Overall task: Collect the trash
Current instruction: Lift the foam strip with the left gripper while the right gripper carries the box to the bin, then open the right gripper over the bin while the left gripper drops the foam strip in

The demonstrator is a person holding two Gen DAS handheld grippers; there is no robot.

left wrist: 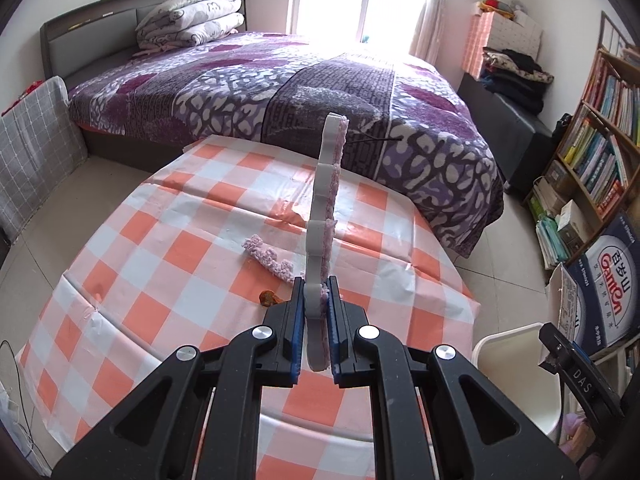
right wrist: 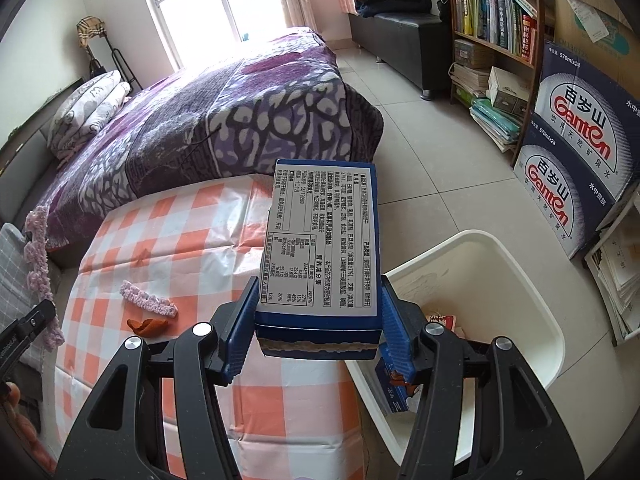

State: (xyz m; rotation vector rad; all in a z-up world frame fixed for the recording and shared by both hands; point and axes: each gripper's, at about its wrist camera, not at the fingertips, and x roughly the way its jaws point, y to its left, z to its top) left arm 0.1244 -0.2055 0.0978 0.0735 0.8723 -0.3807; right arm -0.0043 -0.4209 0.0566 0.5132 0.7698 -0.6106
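My left gripper (left wrist: 316,300) is shut on a long white foam strip with a pink fuzzy side (left wrist: 326,200), held upright above the checkered table (left wrist: 160,240); the strip also shows at the left edge of the right wrist view (right wrist: 36,248). A second pink fuzzy strip (left wrist: 266,258) and an orange peel scrap (left wrist: 267,298) lie on the table, also in the right wrist view: strip (right wrist: 148,298), peel (right wrist: 146,326). My right gripper (right wrist: 318,312) is shut on a blue food box (right wrist: 320,240), held over the table's right edge next to the white bin (right wrist: 500,280).
The white bin (left wrist: 516,364) stands on the floor right of the table and holds some wrappers (right wrist: 440,320). A bed with a purple cover (left wrist: 280,92) is behind the table. Water cartons (right wrist: 580,152) and a bookshelf (right wrist: 496,12) stand at the right.
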